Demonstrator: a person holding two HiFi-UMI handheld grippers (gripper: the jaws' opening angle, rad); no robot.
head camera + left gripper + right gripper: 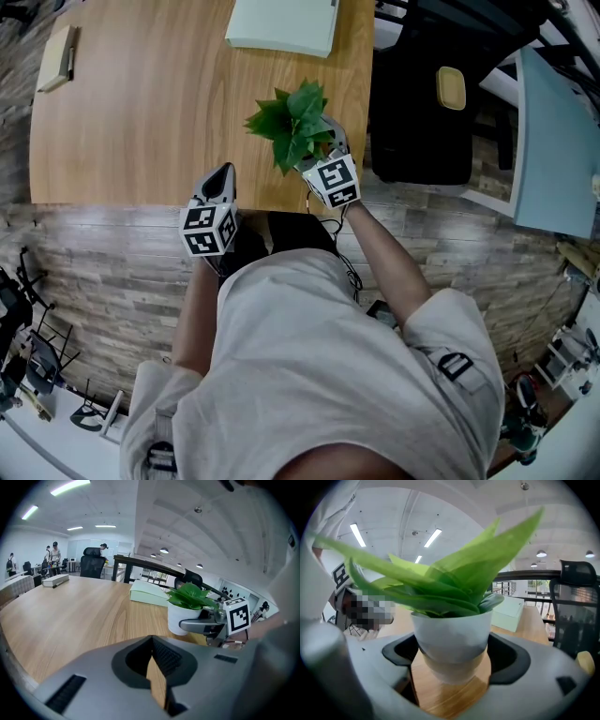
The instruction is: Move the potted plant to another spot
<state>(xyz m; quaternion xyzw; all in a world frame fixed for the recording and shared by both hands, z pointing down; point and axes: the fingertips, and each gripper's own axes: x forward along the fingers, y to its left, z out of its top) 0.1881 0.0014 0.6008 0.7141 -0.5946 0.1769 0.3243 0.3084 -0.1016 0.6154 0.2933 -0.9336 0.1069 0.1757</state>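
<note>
Two grippers show in the head view: the right gripper [323, 148] reaches the potted plant [295, 127] at the table's [141, 112] near right edge, and the left gripper [221, 180] hangs idle to its left. In the left gripper view its jaws are pressed together on nothing. In the right gripper view the jaws clamp the sides of the potted plant [452, 634], whose base seems just clear of the wood. The grasp looks done; carrying and setting down remain.

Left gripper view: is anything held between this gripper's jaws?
No: the left gripper is shut with nothing between its jaws, and only the wooden table shows beyond them.
</note>
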